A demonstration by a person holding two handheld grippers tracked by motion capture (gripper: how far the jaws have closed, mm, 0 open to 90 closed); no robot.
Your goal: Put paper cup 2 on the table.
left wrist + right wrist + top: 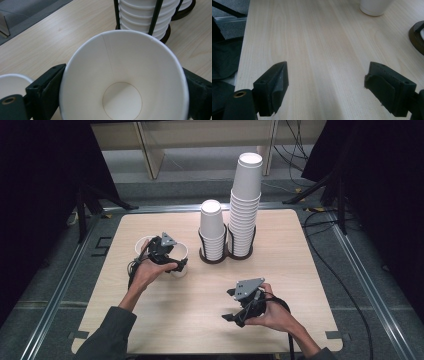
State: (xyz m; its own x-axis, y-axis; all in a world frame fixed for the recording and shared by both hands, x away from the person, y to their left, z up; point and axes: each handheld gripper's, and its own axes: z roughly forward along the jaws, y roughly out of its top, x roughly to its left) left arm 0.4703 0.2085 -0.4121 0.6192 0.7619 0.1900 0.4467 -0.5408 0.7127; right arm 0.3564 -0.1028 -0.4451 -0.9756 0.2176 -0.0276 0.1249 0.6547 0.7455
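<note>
We found the left gripper (pixel 122 82) straddling a cup (pixel 122 75), jaws at its rim on both sides; whether they pressed we could not tell. A second cup (pixel 142 245) stood beside it. Right gripper (pixel 327 87) wide, empty, over the table (pixel 300 270). Stacks (pixel 245 205) stood behind.

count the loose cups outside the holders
2: one cup between the left fingers, another cup on the table beside it; none look hidden.

The left claw (pixel 172 262) sits low with jaws spread wide, wrist bent inward; the right claw (pixel 239 307) hangs open, cradled in its hand.
</note>
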